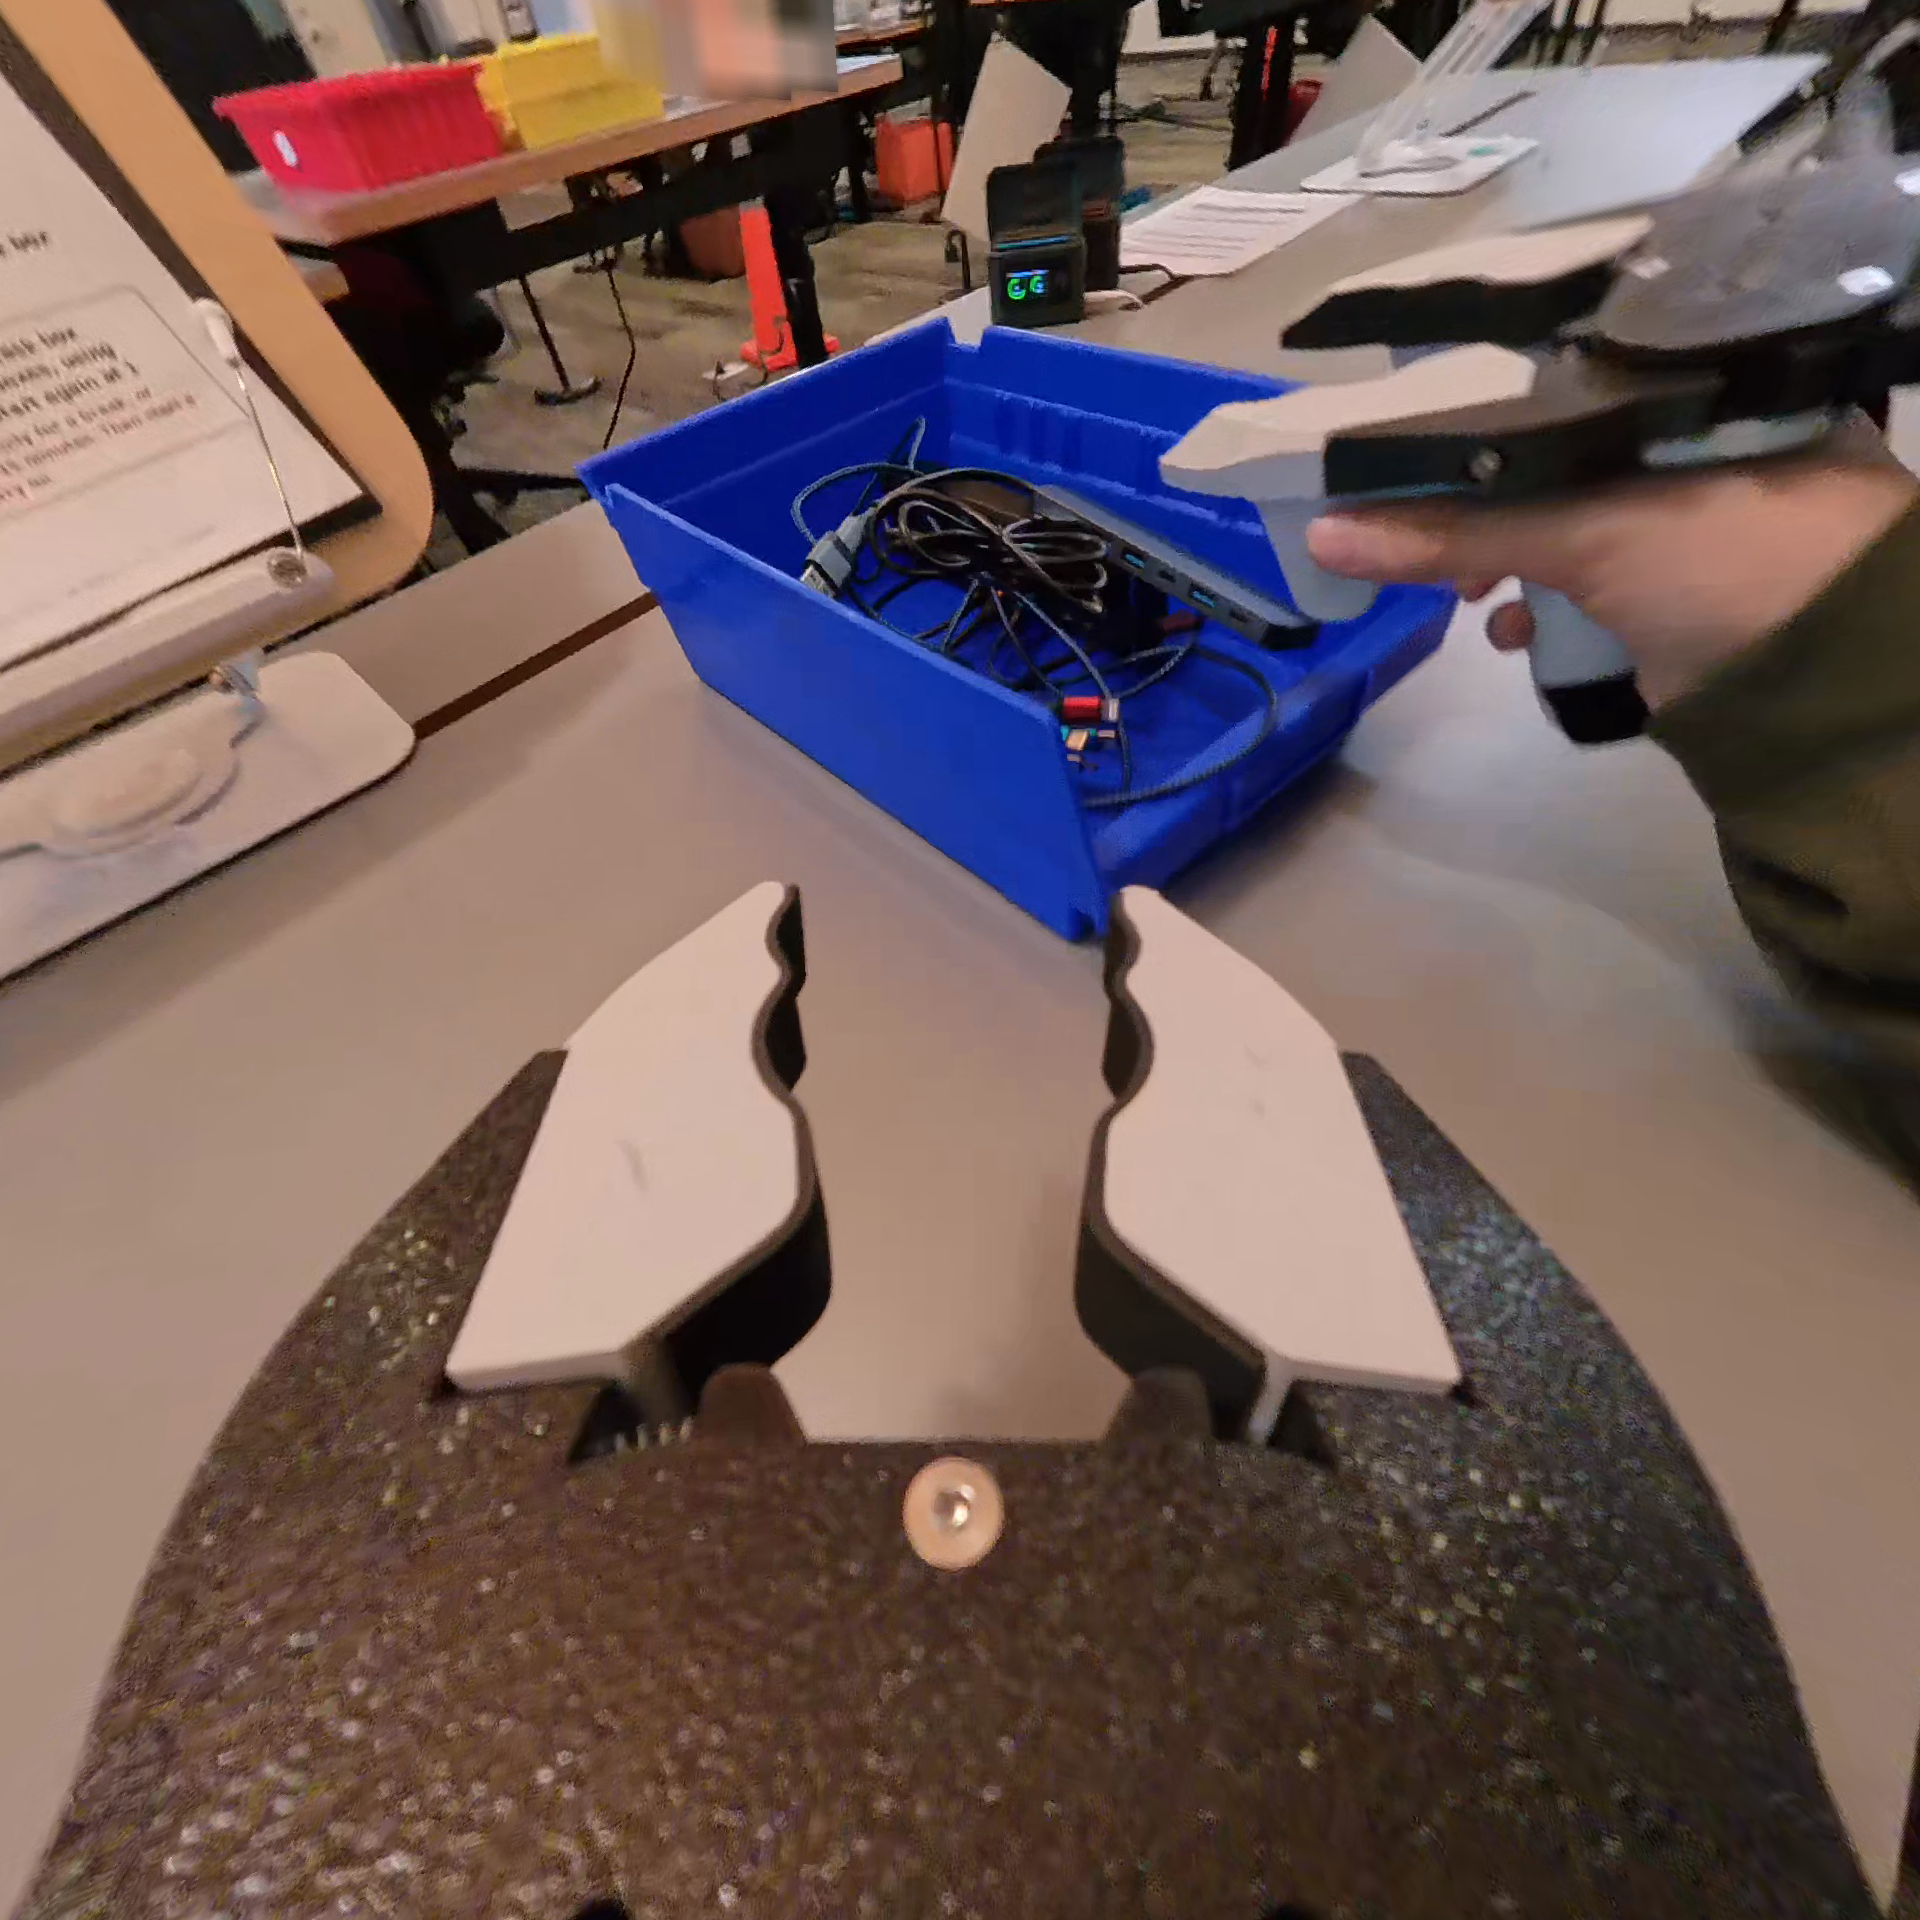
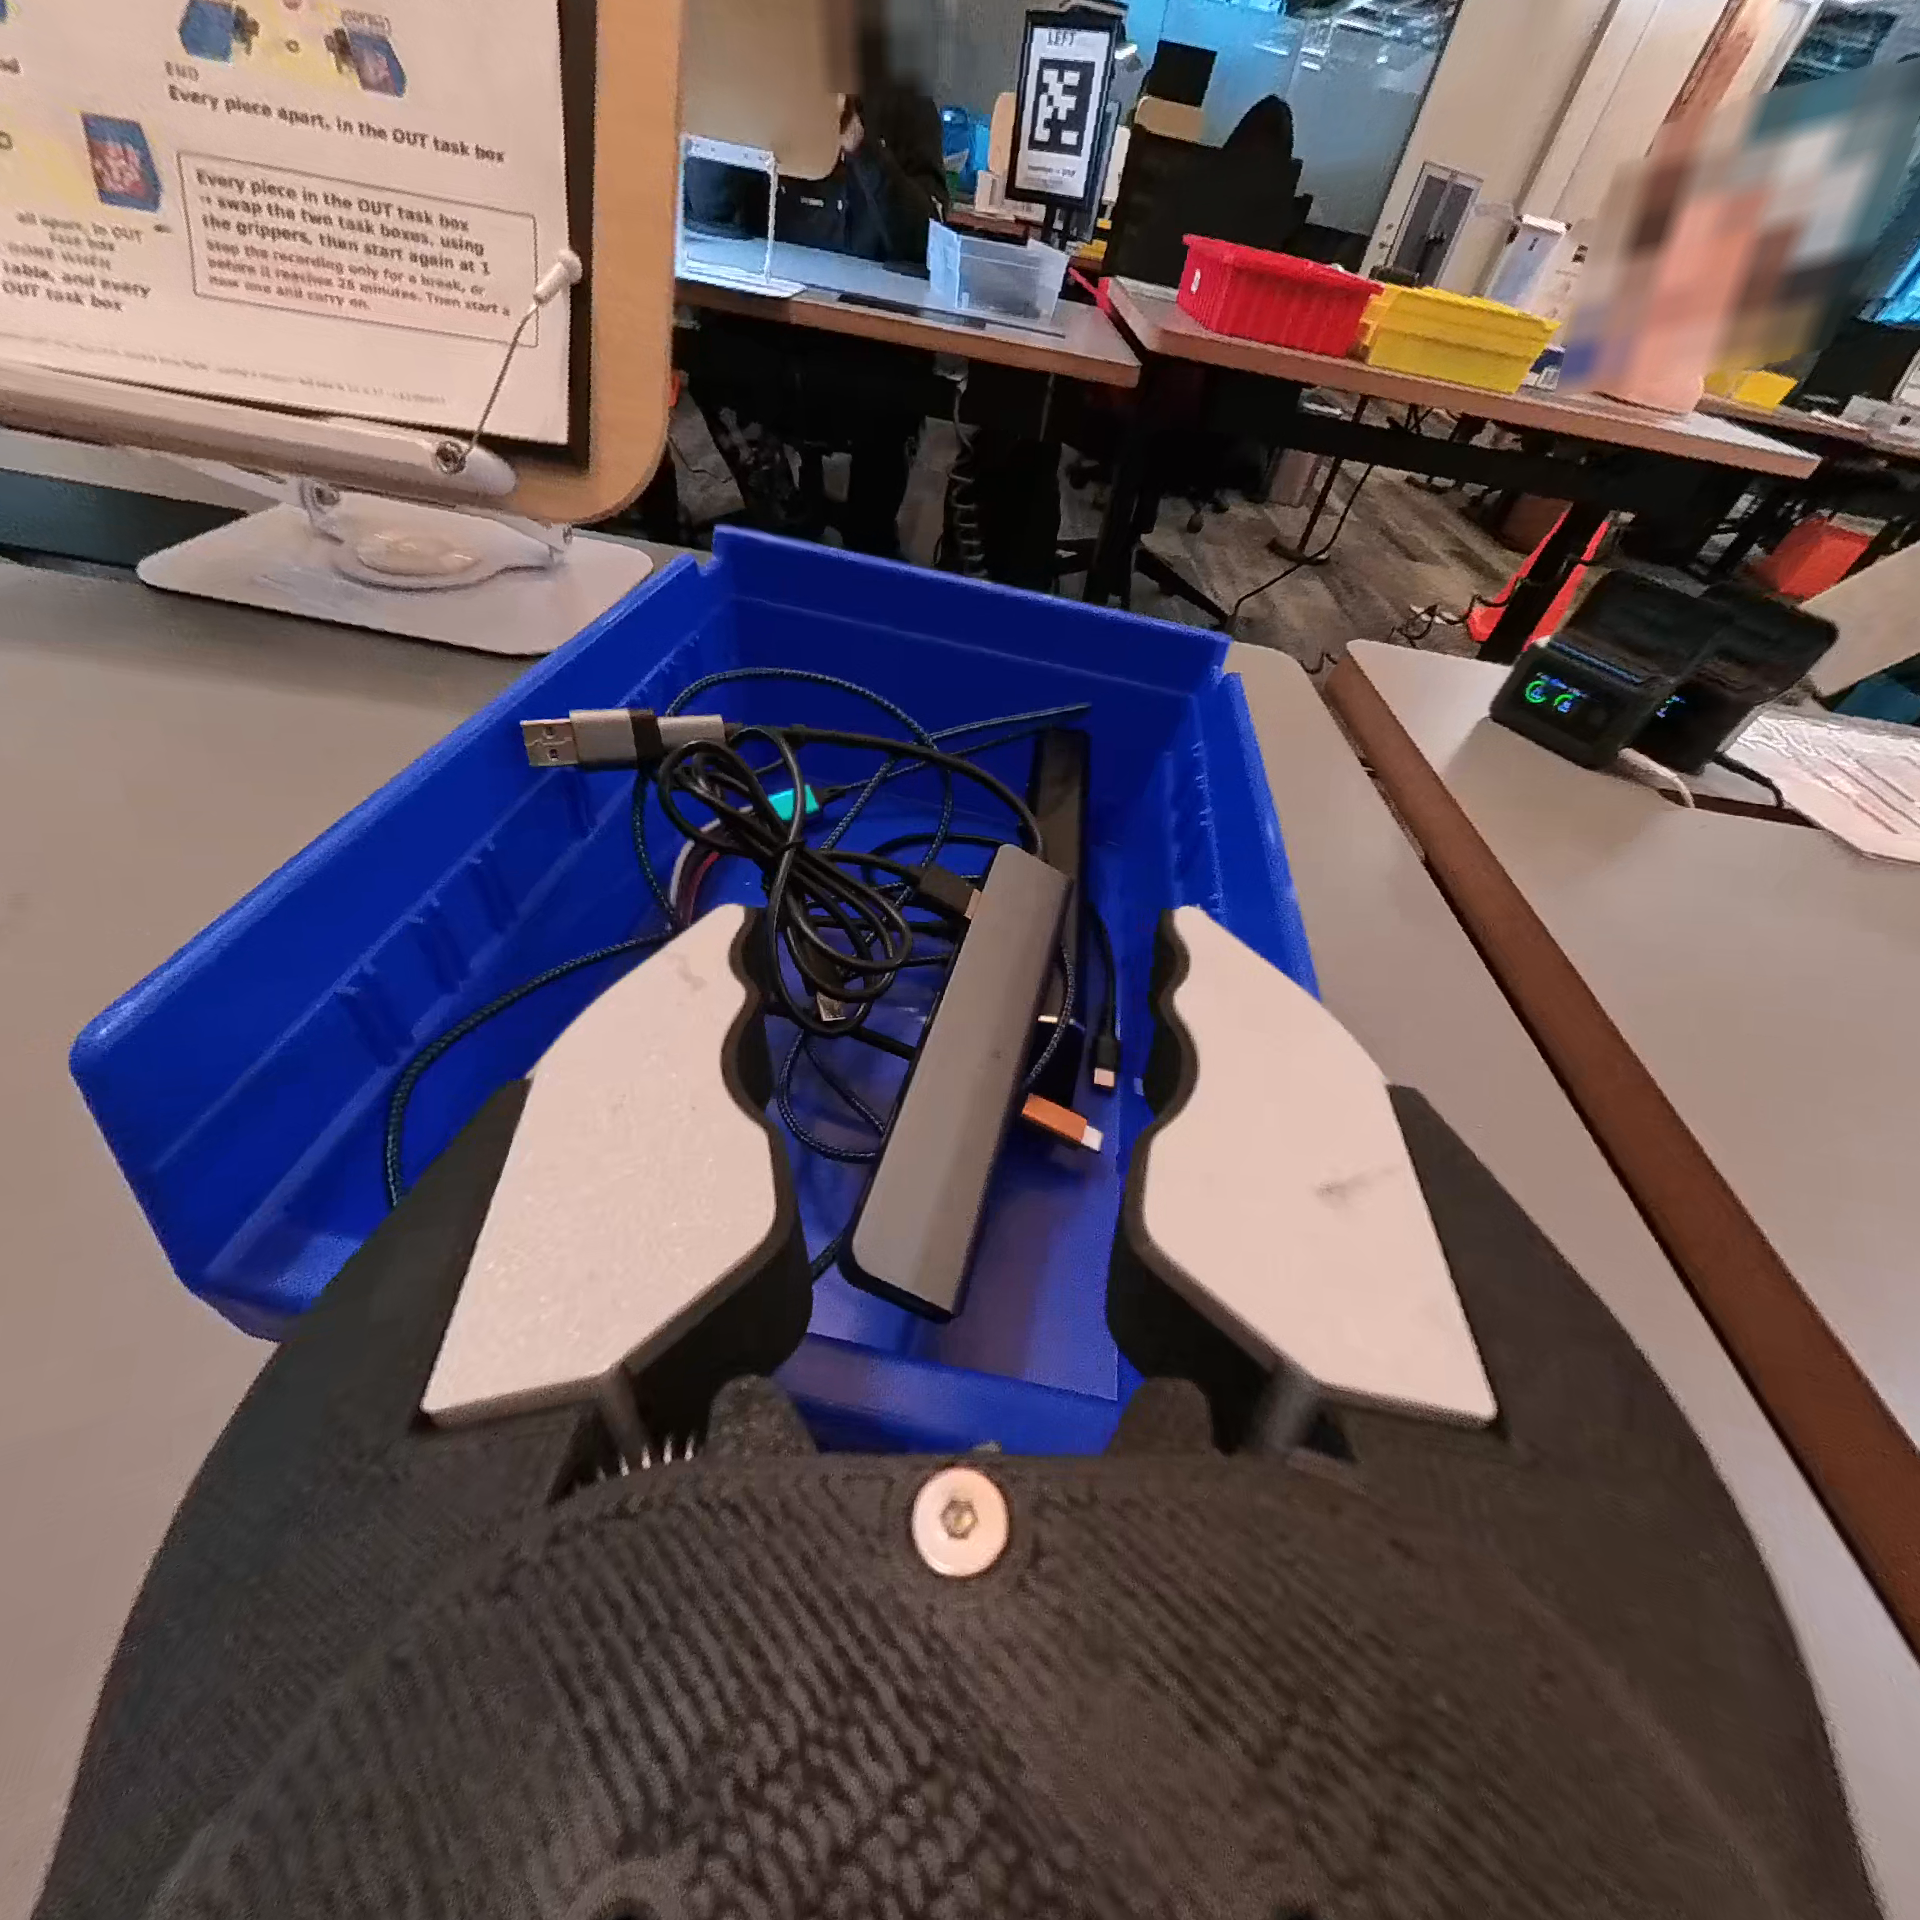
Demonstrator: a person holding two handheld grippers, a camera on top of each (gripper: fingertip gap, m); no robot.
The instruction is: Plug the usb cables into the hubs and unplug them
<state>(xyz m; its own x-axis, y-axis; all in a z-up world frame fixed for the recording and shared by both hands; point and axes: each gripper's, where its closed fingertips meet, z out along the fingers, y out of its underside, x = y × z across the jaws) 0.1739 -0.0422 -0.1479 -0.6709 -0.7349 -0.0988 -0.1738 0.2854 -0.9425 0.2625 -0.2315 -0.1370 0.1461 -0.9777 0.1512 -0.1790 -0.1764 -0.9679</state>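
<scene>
A blue bin point(image 1: 894, 727) stands on the grey table and also shows in the right wrist view point(image 2: 343, 997). It holds a grey USB hub point(image 2: 966, 1081), seen in the left wrist view too point(image 1: 1174, 566), a second dark hub point(image 2: 1060, 790), and tangled black and braided cables point(image 2: 821, 883) with a grey USB plug point(image 2: 613, 740). My left gripper point(image 1: 951, 914) is open and empty over bare table, short of the bin's near corner. My right gripper point(image 2: 951, 935) is open above the bin with the grey hub between its fingers, not touching; it shows in the left view point(image 1: 1236, 400).
A document stand point(image 1: 156, 499) with a printed sheet stands left of the bin. A small black device with a green display point(image 1: 1029, 275) sits on the adjoining table behind. Red and yellow bins point(image 2: 1361, 301) sit on far tables. A table seam point(image 2: 1621, 1091) runs right of the bin.
</scene>
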